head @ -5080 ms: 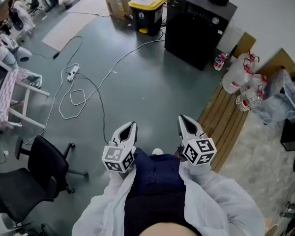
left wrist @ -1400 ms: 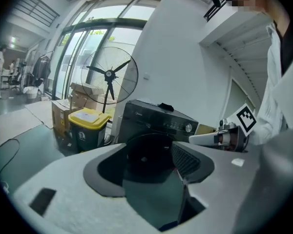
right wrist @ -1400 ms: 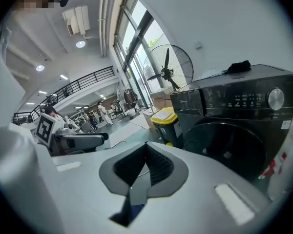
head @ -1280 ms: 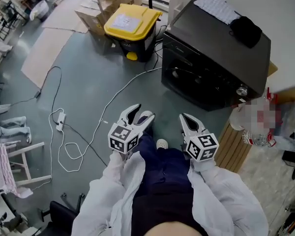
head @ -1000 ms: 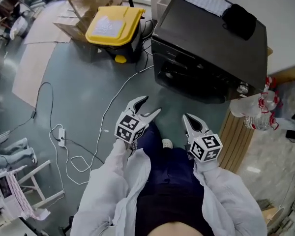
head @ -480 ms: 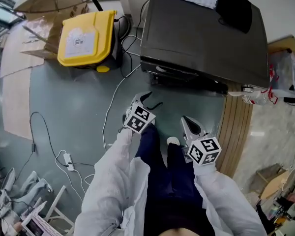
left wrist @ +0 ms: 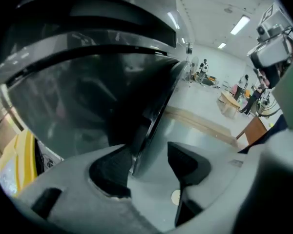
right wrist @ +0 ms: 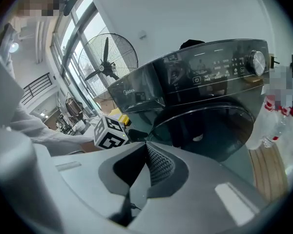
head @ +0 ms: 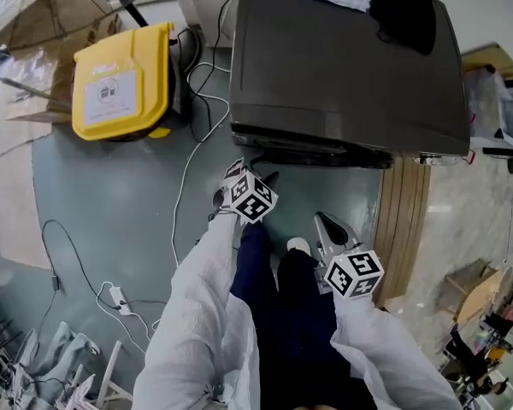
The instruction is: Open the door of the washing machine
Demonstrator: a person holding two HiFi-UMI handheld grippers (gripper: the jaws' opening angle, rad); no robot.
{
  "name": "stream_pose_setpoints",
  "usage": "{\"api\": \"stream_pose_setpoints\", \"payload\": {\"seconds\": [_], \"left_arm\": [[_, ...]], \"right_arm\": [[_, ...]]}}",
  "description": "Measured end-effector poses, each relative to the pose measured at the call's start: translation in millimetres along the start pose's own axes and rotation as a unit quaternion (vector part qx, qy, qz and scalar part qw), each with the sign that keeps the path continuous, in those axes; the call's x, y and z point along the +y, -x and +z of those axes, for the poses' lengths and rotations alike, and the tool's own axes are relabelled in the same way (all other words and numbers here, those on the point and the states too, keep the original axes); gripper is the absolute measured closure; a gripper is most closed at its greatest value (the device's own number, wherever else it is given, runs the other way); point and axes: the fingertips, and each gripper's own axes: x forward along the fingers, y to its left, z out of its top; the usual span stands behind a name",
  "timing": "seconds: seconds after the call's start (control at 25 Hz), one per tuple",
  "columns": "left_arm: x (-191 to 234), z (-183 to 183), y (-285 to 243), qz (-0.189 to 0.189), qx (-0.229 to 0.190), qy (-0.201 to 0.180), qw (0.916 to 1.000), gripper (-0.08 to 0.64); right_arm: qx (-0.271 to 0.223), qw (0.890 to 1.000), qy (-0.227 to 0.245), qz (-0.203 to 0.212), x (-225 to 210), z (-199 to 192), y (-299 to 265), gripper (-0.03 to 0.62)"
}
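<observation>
Washing-machine door, round, dark glass: sits directly ahead of the left gripper, on the front of the black front-loading washing machine. The door's dark rim runs down between that gripper's jaws. Jaws stand apart and have just been closing; rim lies against the left-hand pad, the other pad is clear of it. No clamp on the rim.

Right gripper: jaws together, nothing between them. Points at the door from a little way back, held low and just right of the left gripper. Machine's control panel with silver dial sits above and beyond its tips.

Head view: both grippers in front of the machine's lower face, the left one closer to it. Yellow-lidded plastic bin well off to the left gripper's left. White cable trails over the grey floor just left of it. Slatted wooden board lies just right of the right gripper. Black cloth on the machine's top, far beyond both.
</observation>
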Motion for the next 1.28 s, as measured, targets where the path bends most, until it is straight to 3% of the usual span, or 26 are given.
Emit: {"api": "stream_pose_setpoints", "payload": {"seconds": [0.12, 0.28, 0.64, 1.28], "left_arm": [[-1, -1, -13, -0.011, 0.017, -0.026, 0.9995, 0.375], [3, 0, -17, 0.003, 0.021, -0.031, 0.9993, 0.436], [-7, -7, -13, 0.038, 0.035, -0.056, 0.9971, 0.449], [-100, -45, 4, 0.081, 0.052, -0.017, 0.9952, 0.462]], "right_arm": [[-0.001, 1.0, -0.01, -0.011, -7, -4, 1, 0.584], [-0.007, 0.999, -0.028, -0.018, -13, -9, 6, 0.584], [-0.008, 0.999, -0.034, -0.004, -12, -23, 16, 0.584], [0.008, 0.999, 0.014, 0.05, -41, -58, 70, 0.584]]}}
